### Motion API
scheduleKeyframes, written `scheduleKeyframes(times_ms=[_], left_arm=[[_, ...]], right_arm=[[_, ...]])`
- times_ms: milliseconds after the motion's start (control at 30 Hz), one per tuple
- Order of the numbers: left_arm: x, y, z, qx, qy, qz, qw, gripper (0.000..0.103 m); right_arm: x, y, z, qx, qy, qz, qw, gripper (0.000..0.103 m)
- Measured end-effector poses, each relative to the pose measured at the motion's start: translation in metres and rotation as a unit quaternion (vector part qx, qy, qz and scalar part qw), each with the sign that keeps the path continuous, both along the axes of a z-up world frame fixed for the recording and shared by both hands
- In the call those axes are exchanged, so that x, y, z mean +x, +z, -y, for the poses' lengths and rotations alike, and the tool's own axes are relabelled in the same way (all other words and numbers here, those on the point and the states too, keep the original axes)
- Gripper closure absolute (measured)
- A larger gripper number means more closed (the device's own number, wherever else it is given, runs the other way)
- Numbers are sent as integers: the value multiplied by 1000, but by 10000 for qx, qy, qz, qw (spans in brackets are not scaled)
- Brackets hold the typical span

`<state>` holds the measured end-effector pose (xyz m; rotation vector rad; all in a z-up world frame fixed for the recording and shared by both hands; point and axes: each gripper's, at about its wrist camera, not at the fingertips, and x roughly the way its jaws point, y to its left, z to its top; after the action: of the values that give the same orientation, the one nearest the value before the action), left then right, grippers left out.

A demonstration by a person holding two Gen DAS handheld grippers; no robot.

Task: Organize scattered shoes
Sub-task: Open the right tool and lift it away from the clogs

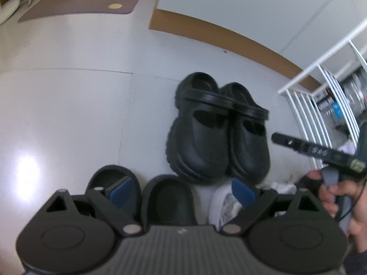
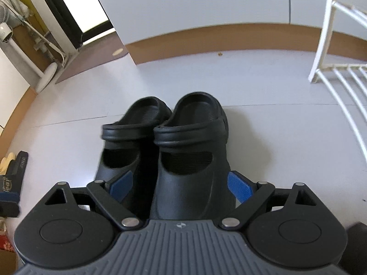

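A pair of black clogs (image 1: 206,133) stands side by side on the pale floor, heels toward the wall. Nearer to me lie two black slippers (image 1: 114,183) (image 1: 167,197) and a white sneaker (image 1: 224,204). My left gripper (image 1: 182,191) hovers open above them, one slipper showing between its blue pads (image 1: 121,190). In the right wrist view the clogs (image 2: 192,142) fill the middle. My right gripper (image 2: 181,186) is open, its blue pads (image 2: 239,186) straddling the clogs' toes without pressing. A hand (image 1: 330,194) holds that right gripper (image 1: 309,149) to the clogs' right.
A white wire rack (image 1: 321,87) (image 2: 339,73) stands at the right against the wall. A brown skirting board (image 2: 206,36) runs along the wall. A fan base (image 2: 45,75) and a brown mat (image 1: 80,6) lie at the far left. More footwear (image 2: 16,171) sits at the left edge.
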<state>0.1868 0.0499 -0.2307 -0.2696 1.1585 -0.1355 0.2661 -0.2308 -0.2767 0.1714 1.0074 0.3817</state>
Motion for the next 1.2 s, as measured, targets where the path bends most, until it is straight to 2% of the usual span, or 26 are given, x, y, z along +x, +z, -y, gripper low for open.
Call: scheduleKeyframes(times_ms=[133,267,333,400,533,600,700,833,900,933,1000,1200], left_arm=[[-13,39,14,-18,-218,26,9998,15],[-28,96,27,126,-294,129,9994,15],[-38,128,31,26,-213,202,9996,17],[-44,149,34,6,-150,240,9996,18],[-64,188,38,2,94,389,9992,18],[-74,201,37,-49,244,449,9987,18],[-88,214,34,-106,452,554,9974,18],[-111,237,28,98,643,606,9960,18],[-121,247,25,280,781,584,9948,17],[-125,252,23,360,827,599,9941,17],[-132,262,20,430,834,680,9933,17],[-144,272,15,483,888,832,9914,13]], right_arm=[[-19,42,13,94,-93,124,9998,10],[-51,105,32,320,-335,386,9982,10],[-65,131,38,476,-448,488,9967,10],[-79,163,46,750,-600,457,9943,10],[-99,217,44,621,-704,551,9941,10],[-114,254,42,431,-896,782,9920,10],[-139,299,45,628,-1043,1056,9869,9],[-165,325,54,1023,-1392,953,9804,9],[-185,330,62,1294,-1771,987,9706,9],[-191,331,62,1277,-1879,1083,9678,9],[-208,331,65,932,-2096,1414,9630,9],[-201,308,81,623,-2145,834,9712,9]])
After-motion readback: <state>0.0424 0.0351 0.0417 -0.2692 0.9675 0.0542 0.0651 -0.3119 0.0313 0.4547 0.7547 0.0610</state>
